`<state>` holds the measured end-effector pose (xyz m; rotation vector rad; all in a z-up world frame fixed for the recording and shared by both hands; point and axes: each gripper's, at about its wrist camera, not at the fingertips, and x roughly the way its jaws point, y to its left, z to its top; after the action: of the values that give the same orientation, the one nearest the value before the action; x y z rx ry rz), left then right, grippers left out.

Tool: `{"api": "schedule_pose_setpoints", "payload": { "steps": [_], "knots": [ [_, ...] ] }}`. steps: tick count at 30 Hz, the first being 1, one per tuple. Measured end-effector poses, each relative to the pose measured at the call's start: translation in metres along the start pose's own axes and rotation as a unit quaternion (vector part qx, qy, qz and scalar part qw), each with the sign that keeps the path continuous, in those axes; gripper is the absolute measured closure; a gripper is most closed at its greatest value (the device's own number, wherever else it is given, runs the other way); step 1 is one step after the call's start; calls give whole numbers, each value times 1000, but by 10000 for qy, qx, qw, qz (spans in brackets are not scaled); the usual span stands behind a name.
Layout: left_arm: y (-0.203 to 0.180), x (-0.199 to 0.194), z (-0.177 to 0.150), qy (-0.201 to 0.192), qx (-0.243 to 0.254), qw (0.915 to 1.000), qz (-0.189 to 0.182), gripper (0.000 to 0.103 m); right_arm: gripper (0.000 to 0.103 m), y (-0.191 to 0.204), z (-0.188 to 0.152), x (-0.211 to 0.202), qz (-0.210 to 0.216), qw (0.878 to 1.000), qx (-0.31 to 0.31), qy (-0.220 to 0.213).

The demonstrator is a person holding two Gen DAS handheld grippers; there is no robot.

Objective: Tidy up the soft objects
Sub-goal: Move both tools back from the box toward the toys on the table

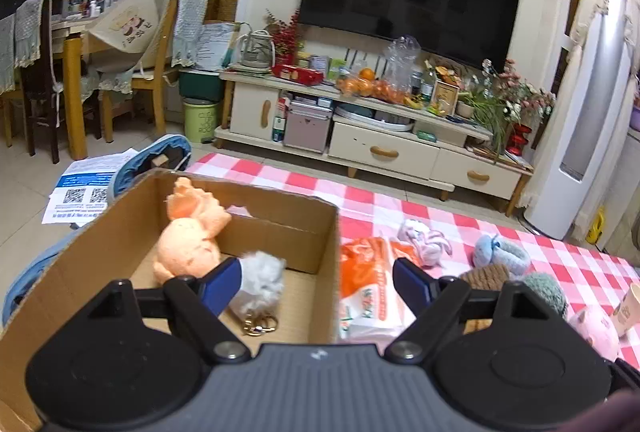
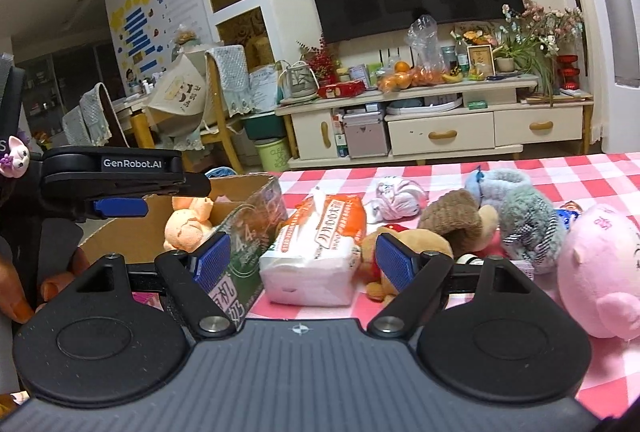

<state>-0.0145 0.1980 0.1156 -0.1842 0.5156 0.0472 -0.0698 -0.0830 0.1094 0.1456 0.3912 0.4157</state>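
Nearest, the right gripper [image 2: 304, 260] stood with jaws apart and empty; the tissue pack [image 2: 316, 252] lay just beyond, long axis running away. Left, the left gripper [image 1: 316, 284], likewise agape, hovered over the cardboard box [image 1: 316, 232] holding the orange plush [image 1: 188, 244].

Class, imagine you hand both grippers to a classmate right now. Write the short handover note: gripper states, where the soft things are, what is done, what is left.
Left gripper: open, empty, over the cardboard box.
Right gripper: open, empty, facing the tissue pack.
Done: orange plush and grey pom-pom keychain lie in the box.
Left on the checked tablecloth: tissue pack, white and purple fabric bundle, brown-hatted bear, grey fluffy toy, pink pig plush.
Next, probably: take the tissue pack, nearest the right gripper.
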Motion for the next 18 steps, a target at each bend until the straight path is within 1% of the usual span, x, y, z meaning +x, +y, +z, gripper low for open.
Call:
{"api": "schedule_pose_setpoints", "payload": {
  "steps": [11, 18],
  "knots": [
    [-34, 3, -8, 48, 323, 9994, -74, 16, 3, -2, -4, -2, -202, 9996, -37, -177],
    [-53, 6, -13, 97, 505, 9986, -150, 16, 3, -9, -5, -7, -404, 9986, 18, -330]
  ]
}}
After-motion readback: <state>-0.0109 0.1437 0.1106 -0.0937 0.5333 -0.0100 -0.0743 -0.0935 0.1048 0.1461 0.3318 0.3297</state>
